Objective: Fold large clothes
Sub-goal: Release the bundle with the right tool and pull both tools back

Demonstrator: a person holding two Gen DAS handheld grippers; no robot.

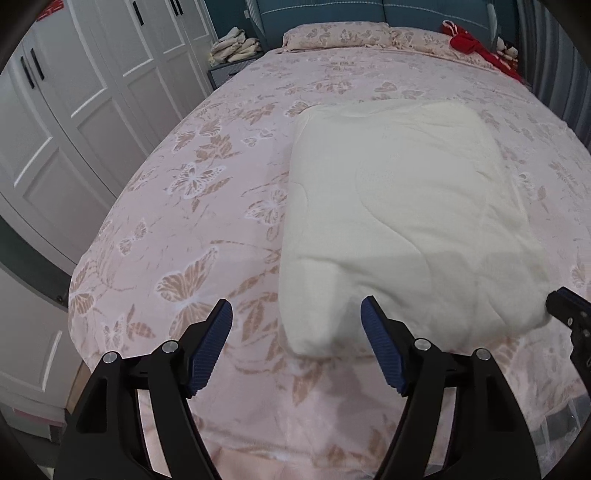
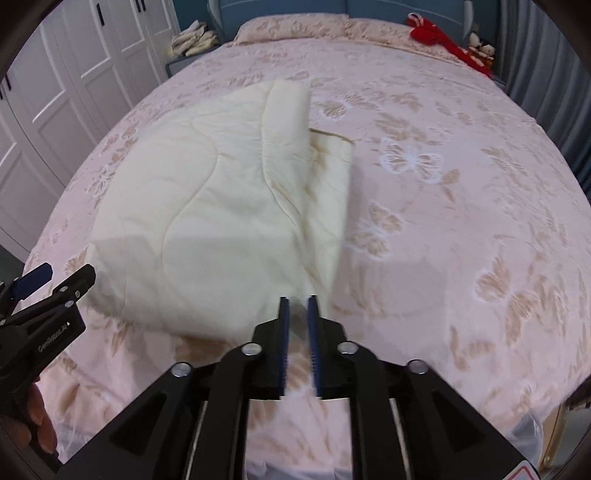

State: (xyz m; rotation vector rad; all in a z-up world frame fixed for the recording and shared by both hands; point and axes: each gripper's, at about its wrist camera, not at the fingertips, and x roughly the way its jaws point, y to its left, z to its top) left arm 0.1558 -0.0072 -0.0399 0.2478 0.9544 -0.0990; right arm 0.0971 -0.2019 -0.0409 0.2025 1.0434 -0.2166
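A cream quilted cloth (image 1: 406,206) (image 2: 207,206) lies folded on the pink butterfly-print bed (image 1: 184,221) (image 2: 443,221). Its right edge is doubled over and blurred in the right wrist view. My left gripper (image 1: 295,306) (image 2: 66,273) is open wide at the cloth's near left corner, with the corner just ahead of its blue pads and nothing pinched. My right gripper (image 2: 298,301) (image 1: 565,306) sits at the near right corner. Its jaws stand a narrow gap apart, with a pale bit of cloth showing in the gap, and the pads do not press on it.
White wardrobe doors (image 1: 74,110) line the left of the bed. Pillows (image 1: 332,35) and a red item (image 1: 469,42) lie at the headboard end. A pile of pale fabric (image 1: 236,46) rests on the nightstand. A hand (image 2: 33,424) holds the left gripper.
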